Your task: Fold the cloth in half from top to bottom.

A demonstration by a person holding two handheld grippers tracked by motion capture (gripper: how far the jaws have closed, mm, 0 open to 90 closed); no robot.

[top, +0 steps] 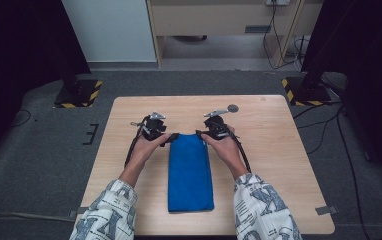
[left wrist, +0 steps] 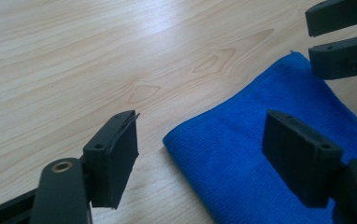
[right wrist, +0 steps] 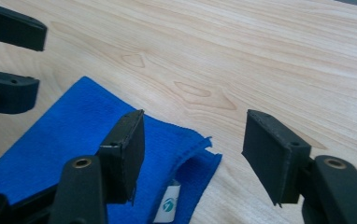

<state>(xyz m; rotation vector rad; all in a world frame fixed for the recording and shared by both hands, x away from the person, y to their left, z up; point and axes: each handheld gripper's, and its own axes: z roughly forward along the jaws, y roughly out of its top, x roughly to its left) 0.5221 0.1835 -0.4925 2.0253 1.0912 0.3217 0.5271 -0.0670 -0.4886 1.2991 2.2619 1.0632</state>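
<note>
A blue towel (top: pixel 190 175), folded into a long strip, lies in the middle of the wooden table (top: pixel 274 150), running from near to far. My left gripper (top: pixel 170 138) is at its far left corner, jaws pointing inward. In the left gripper view the left gripper (left wrist: pixel 200 140) stands open, the towel (left wrist: pixel 260 154) corner lying between the pads without touching them. My right gripper (top: pixel 201 134) is at the far right corner. The right gripper (right wrist: pixel 195 140) is open too, astride the towel (right wrist: pixel 74 135) corner, where a white label (right wrist: pixel 169 205) peeks out of the fold.
A small grey disc (top: pixel 233 108) lies on the table behind the right gripper. Dark stands with yellow-and-black striped bases (top: pixel 79 93) (top: pixel 304 92) flank the table's far corners. Cables (top: pixel 329 125) trail over the grey floor at the right.
</note>
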